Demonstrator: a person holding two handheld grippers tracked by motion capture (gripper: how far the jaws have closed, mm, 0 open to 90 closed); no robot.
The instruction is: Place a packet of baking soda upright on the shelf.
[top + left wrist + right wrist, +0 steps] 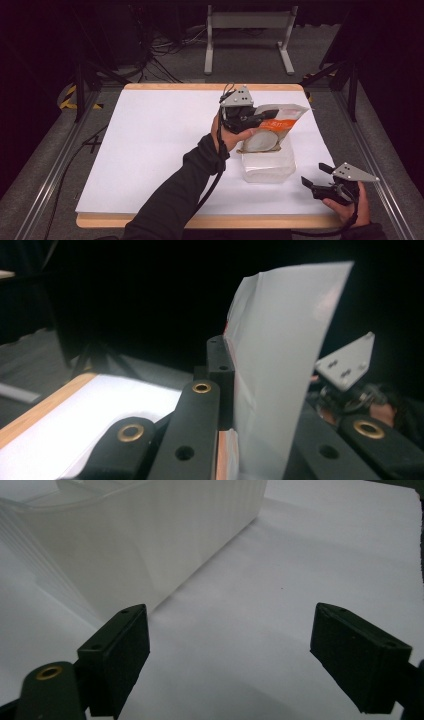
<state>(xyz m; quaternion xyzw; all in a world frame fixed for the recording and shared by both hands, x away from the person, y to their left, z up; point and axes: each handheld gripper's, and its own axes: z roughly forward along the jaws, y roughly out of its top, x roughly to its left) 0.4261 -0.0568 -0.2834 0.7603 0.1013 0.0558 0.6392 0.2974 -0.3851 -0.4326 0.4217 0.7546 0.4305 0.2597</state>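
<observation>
1. Nearest the high camera, the right gripper (316, 178) hovered low over the table's (150, 150) near right corner, its jaws spread wide with nothing between them.
2. From that gripper, the translucent plastic container (268, 166) stood at about ten o'clock, near but apart; in the right gripper view its ribbed wall (140, 545) rose just beyond the left jaw.
3. Above the container, the left gripper (260, 118) was clamped on a white-and-orange pouch (275, 131).
4. The pouch hung tilted, its lower end at the container's far rim.
5. In the left gripper view, the pouch's white sheet (280, 370) stood pinched between the jaws.
</observation>
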